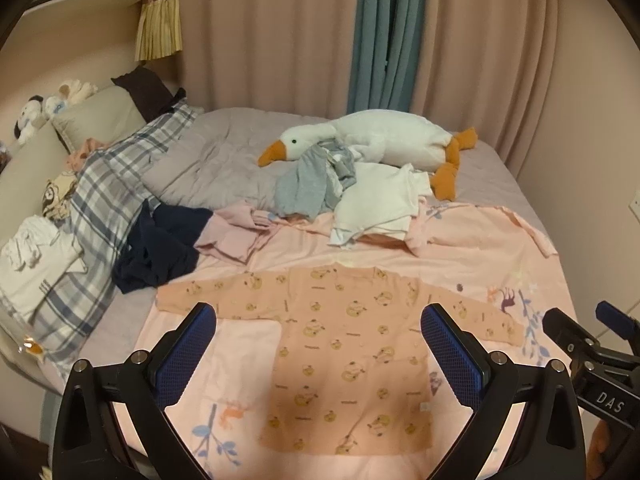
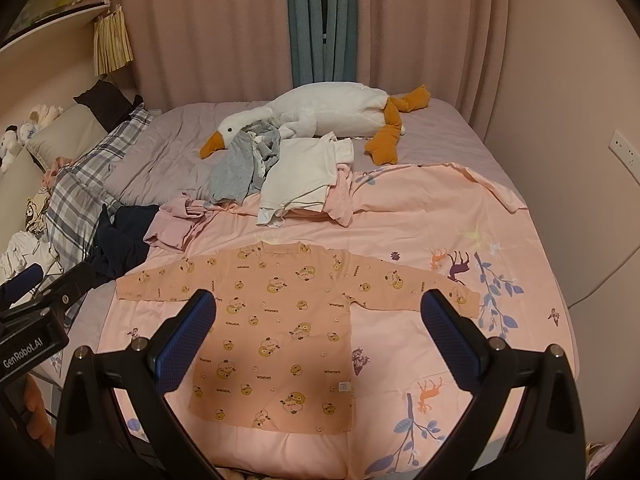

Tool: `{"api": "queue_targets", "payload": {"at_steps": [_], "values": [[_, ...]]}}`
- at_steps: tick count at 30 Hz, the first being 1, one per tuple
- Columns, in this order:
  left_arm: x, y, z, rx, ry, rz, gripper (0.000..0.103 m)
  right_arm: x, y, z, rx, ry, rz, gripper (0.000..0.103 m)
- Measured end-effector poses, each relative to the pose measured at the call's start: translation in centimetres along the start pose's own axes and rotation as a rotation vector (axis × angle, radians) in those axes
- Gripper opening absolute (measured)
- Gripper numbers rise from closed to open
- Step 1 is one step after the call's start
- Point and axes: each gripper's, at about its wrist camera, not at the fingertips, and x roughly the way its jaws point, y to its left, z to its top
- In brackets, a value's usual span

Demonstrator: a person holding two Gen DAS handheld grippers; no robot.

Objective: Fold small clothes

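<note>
A: Where is the garment?

B: A peach long-sleeved baby top [image 1: 344, 364] printed with cartoon animals lies flat and unfolded, sleeves spread, on a pink animal-print sheet [image 1: 460, 256] covering the near end of the bed [image 2: 436, 136].

A: And the claws?

B: The left claw [image 1: 319, 354] hangs above the top, jaws released wide, gripping nothing. The right claw [image 2: 319, 340] hangs over the same top, likewise spread and empty.

A: What lies behind?

B: A heap of small clothes: a white shirt [image 2: 300, 180], a grey garment [image 2: 234, 176], pink pieces [image 2: 176, 224] and a navy one [image 2: 120, 248]. A white plush goose [image 2: 320, 114] stretches across the grey quilt, before pink curtains [image 2: 224, 32].
</note>
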Motion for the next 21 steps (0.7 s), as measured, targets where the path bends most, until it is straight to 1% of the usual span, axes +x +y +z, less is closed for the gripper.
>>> {"api": "queue_targets", "payload": {"at_steps": [5,10,21], "values": [[0.04,0.14,-0.26,-0.005,0.001,-0.005,0.102,0.11,0.0,0.06,-0.002,0.004,0.0,0.103],[-0.03,-0.01,-0.27,0.003,-0.01,0.01,0.102,0.15,-0.04,0.02,-0.005,0.003,0.0,0.103],[0.1,-0.03,-0.31,-0.005,-0.012,0.01,0.102,0.22,-0.16,-0.06,-0.001,0.001,-0.001,0.103]]}}
